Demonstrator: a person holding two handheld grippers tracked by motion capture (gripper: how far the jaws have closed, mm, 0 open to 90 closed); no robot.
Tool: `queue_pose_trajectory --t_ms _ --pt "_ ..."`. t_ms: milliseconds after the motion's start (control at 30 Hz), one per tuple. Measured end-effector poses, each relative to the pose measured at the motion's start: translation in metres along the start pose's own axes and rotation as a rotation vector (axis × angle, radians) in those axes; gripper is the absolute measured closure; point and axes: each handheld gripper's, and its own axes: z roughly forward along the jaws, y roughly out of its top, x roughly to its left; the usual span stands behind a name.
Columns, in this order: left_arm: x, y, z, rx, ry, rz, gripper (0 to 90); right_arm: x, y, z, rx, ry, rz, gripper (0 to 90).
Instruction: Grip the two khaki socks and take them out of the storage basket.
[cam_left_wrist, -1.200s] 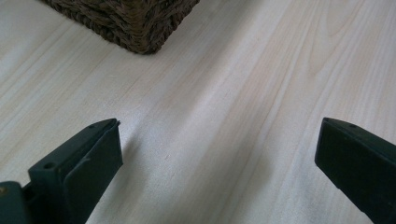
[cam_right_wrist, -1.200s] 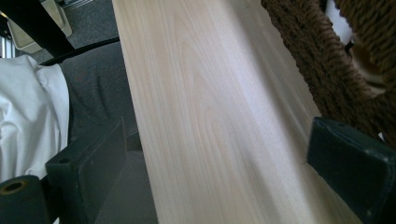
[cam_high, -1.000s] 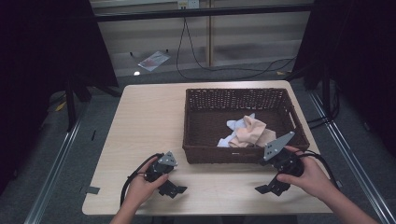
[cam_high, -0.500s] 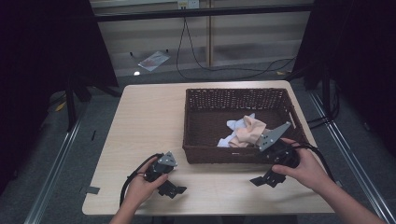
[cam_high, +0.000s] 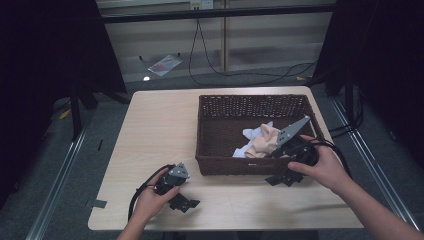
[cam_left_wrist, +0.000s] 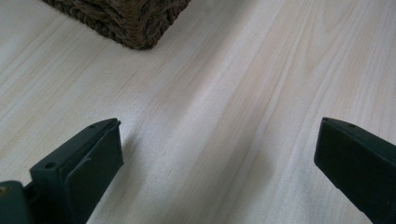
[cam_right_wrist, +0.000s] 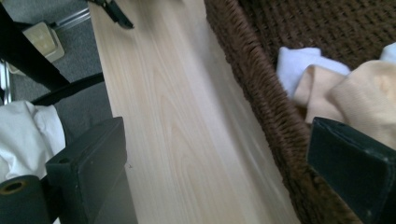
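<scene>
— Resting low on the table (cam_high: 160, 120), near its front edge, the left gripper (cam_high: 183, 202) is held with its jaws spread wide; bare wood is seen between them in the left gripper view, and a corner of the basket (cam_left_wrist: 126, 23) lies ahead. What is seen of the right gripper?

— The right gripper (cam_high: 281, 178) is held at the basket's (cam_high: 250, 102) front right corner, just outside the wall. Its jaws are parted too, nothing between them; in the right gripper view the woven rim (cam_right_wrist: 252, 79) is seen between the two jaws. The cloths (cam_high: 260, 140) are heaped inside the basket, at its front right: a peach piece (cam_right_wrist: 364, 93) is bunched over a white one (cam_right_wrist: 299, 63), close beside the right jaw but not touched by it.
</scene>
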Motion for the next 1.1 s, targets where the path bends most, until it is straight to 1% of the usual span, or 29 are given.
queue_pose_trajectory --t_ms 67,100,133,167,200,267,300,333,367,467,500,600,667,700,733,767,800,867,933,1100 --pt "0.000 0.000 0.001 0.003 0.001 0.000 0.9 -0.002 0.002 -0.001 -0.007 0.002 0.001 4.7" --pt "-0.001 0.000 0.002 -0.005 0.005 -0.012 0.9 -0.004 0.003 -0.002 -0.011 -0.005 0.006 4.7" --pt "0.000 0.000 0.002 -0.005 -0.006 -0.005 0.9 -0.005 0.005 -0.004 -0.005 -0.012 0.019 4.6" --pt "-0.001 0.000 0.002 -0.006 -0.001 -0.010 0.9 -0.009 0.009 -0.006 -0.007 -0.021 0.023 4.6" --pt "-0.001 0.000 0.002 -0.006 -0.001 -0.010 0.9 -0.009 0.009 -0.006 -0.007 -0.021 0.023 4.6" --pt "-0.001 0.000 0.002 -0.004 0.001 -0.009 0.9 -0.014 0.012 -0.006 -0.007 -0.033 0.022 4.6" --pt "0.000 0.000 0.001 0.002 0.000 0.001 0.9 -0.018 0.016 -0.006 0.002 -0.047 0.029 4.5" --pt "0.000 0.000 0.001 0.003 -0.001 0.001 0.9 -0.020 0.018 -0.005 0.002 -0.054 0.031 4.5" --pt "0.000 0.000 0.001 0.003 0.000 0.001 0.9 -0.020 0.018 -0.005 0.002 -0.054 0.031 4.5" --pt "0.000 0.000 0.001 0.003 -0.001 0.002 0.9 -0.026 0.023 -0.003 0.009 -0.066 0.035 4.6" --pt "0.000 0.000 0.001 0.003 -0.001 0.002 0.9 -0.031 0.024 -0.001 0.012 -0.069 0.052 4.5" --pt "0.000 0.000 0.001 0.004 -0.003 0.005 0.9 -0.040 0.025 0.003 0.033 -0.093 0.058 4.5" --pt "0.000 0.000 0.001 0.005 -0.006 0.006 0.9 -0.042 0.025 0.004 0.040 -0.099 0.062 4.4" --pt "0.000 0.000 0.001 0.006 -0.006 0.005 0.9 -0.046 0.026 0.006 0.048 -0.108 0.073 4.4" --pt "-0.001 0.000 0.002 0.002 -0.004 -0.003 0.9 -0.046 0.026 0.006 0.048 -0.108 0.073 4.4" --pt "0.000 0.000 0.001 0.008 -0.007 0.006 0.9 -0.048 0.026 0.007 0.049 -0.116 0.078 4.5" --pt "-0.001 0.000 0.002 0.004 -0.006 0.002 0.9 -0.051 0.027 0.009 0.054 -0.124 0.085 4.5" --pt "-0.001 0.000 0.002 0.013 -0.006 0.006 0.9 -0.053 0.027 0.010 0.053 -0.127 0.086 4.5" --pt "-0.001 0.000 0.002 0.015 -0.005 0.010 0.9 -0.059 0.027 0.011 0.051 -0.136 0.088 5.1" --pt "-0.001 0.000 0.002 0.014 -0.008 0.007 0.9 -0.067 0.027 0.012 0.042 -0.150 0.101 7.0"
